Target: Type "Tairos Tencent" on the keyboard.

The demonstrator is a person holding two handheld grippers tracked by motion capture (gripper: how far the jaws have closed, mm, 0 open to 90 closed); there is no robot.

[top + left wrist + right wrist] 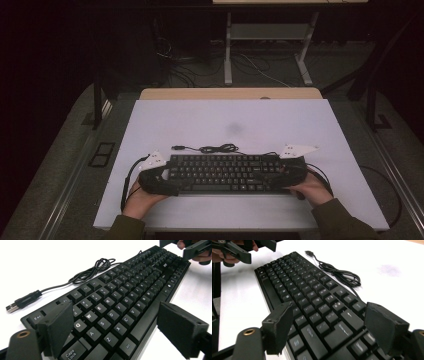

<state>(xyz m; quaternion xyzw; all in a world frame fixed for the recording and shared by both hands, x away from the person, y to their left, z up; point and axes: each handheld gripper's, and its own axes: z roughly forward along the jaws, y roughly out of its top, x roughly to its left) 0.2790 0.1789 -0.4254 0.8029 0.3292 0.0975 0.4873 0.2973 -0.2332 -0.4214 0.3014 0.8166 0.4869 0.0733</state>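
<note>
High view showed a black keyboard lying near the front of the white worktop, its cable coiled just behind it. At its left end the left hand-held gripper stood spread, jaws straddling the keys; the right hand-held gripper stood likewise spread at the right end.

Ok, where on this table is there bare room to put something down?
The far half of the white table is bare, from the keyboard's coiled cable to the far edge, save a faint smudge. A thin bare strip runs along the near edge in front of the keyboard. Crowded: both keyboard ends, where the open left gripper and right gripper stand.
</note>
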